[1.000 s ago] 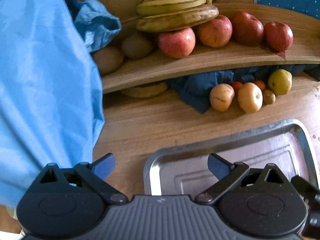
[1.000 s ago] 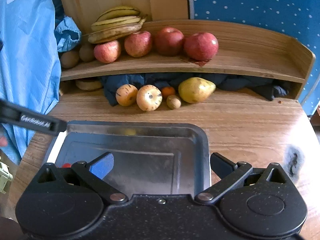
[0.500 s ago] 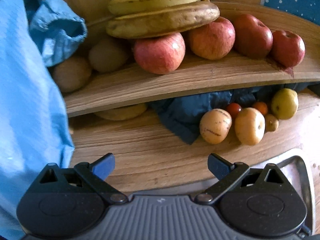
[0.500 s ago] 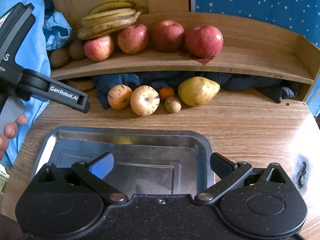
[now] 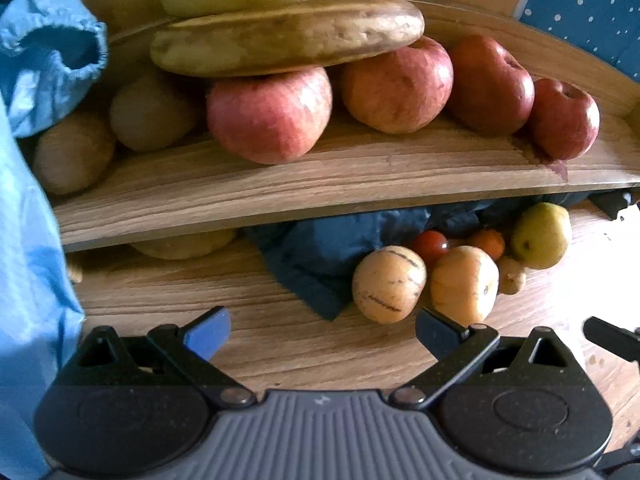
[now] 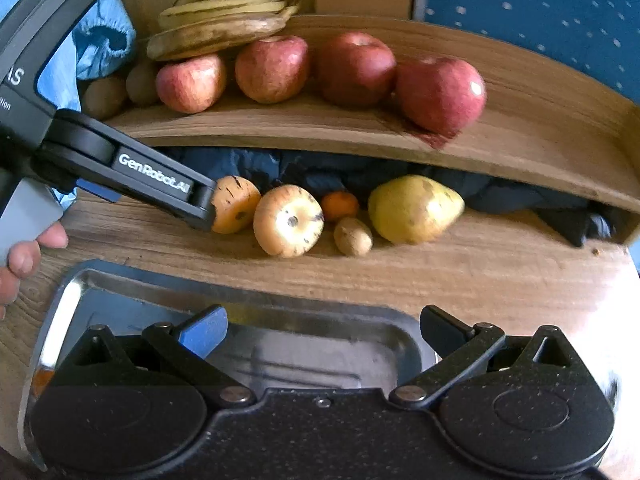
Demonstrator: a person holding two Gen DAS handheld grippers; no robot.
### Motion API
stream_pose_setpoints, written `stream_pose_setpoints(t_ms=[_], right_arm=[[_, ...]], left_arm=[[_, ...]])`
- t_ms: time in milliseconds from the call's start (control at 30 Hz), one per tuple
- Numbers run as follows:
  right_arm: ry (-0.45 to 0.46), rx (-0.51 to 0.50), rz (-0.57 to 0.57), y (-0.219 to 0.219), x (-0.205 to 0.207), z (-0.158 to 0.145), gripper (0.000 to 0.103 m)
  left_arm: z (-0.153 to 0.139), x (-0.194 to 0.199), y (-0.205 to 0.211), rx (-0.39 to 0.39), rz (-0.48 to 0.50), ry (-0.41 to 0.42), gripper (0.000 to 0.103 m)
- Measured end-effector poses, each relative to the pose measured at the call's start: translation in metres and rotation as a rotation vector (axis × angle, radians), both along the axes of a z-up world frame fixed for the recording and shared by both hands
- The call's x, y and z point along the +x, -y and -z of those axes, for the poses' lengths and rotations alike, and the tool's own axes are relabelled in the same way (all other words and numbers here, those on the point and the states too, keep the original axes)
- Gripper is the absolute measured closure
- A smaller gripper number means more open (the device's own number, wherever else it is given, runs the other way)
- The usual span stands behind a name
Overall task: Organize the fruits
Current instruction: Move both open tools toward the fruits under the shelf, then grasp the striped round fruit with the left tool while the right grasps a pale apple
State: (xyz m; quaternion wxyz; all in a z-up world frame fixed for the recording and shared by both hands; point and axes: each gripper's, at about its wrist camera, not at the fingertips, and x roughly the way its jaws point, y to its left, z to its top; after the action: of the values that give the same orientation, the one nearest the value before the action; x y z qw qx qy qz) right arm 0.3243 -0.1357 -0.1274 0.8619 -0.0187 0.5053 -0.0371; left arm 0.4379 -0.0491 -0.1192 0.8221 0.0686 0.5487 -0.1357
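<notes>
Left gripper (image 5: 322, 330) has advanced past the tray (image 6: 60, 300), now near the striped melon (image 5: 388, 284). Fingers wide apart, empty; right gripper (image 6: 322, 328) likewise. Likely first pick.

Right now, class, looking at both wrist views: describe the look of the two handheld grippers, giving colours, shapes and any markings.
The left gripper has a ribbed grey body, black round-hubbed linkages, one blue pad and one dark; its arm reads "GenRobot.AI" in white. The right gripper is the same shape with a speckled black body. Bare fingers show at the left gripper's grey handle.
</notes>
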Motion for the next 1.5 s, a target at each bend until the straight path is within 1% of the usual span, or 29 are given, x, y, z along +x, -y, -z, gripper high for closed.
stream_pose_setpoints(t_ms=[133, 433, 533, 600, 667, 733, 800, 1000, 1067, 1267, 1333, 1400, 1500], right_arm=[[0.000, -0.010, -0.029, -0.005, 0.013, 0.002, 0.001], [-0.004, -0.062, -0.103, -0.015, 0.033, 0.008, 0.001], [0.003, -0.080, -0.131, -0.018, 0.038, 0.010, 0.007], [0.009, -0.090, -0.143, -0.020, 0.041, 0.012, 0.011], [0.014, -0.101, -0.148, -0.021, 0.042, 0.014, 0.015], [0.018, -0.110, -0.154, -0.023, 0.044, 0.015, 0.018], [0.017, -0.115, -0.164, -0.025, 0.045, 0.018, 0.023], [0.013, -0.118, -0.186, -0.028, 0.046, 0.022, 0.030], [0.014, -0.123, -0.192, -0.030, 0.047, 0.023, 0.031], [0.022, -0.130, -0.215, -0.029, 0.043, 0.023, 0.033], [0.024, -0.137, -0.230, -0.031, 0.042, 0.025, 0.036], [0.023, -0.139, -0.242, -0.033, 0.042, 0.027, 0.042], [0.015, -0.144, -0.234, -0.034, 0.040, 0.026, 0.046]], left_arm=[[0.001, 0.008, 0.002, -0.058, 0.020, -0.020, 0.001], [0.010, 0.023, 0.001, -0.137, 0.038, -0.054, 0.002], [0.011, 0.026, 0.001, -0.160, 0.046, -0.064, 0.005], [0.007, 0.021, 0.003, -0.172, 0.051, -0.065, 0.009], [0.007, 0.022, 0.002, -0.187, 0.050, -0.069, 0.014], [0.007, 0.024, 0.001, -0.202, 0.049, -0.076, 0.017], [0.006, 0.025, -0.001, -0.218, 0.046, -0.080, 0.021], [0.004, 0.027, -0.010, -0.246, 0.024, -0.086, 0.029], [0.004, 0.028, -0.011, -0.247, 0.018, -0.088, 0.032], [0.008, 0.029, -0.013, -0.240, 0.009, -0.099, 0.033], [0.008, 0.029, -0.015, -0.241, 0.008, -0.102, 0.033], [0.008, 0.029, -0.016, -0.242, 0.008, -0.104, 0.032], [0.008, 0.029, -0.018, -0.244, 0.013, -0.107, 0.033]])
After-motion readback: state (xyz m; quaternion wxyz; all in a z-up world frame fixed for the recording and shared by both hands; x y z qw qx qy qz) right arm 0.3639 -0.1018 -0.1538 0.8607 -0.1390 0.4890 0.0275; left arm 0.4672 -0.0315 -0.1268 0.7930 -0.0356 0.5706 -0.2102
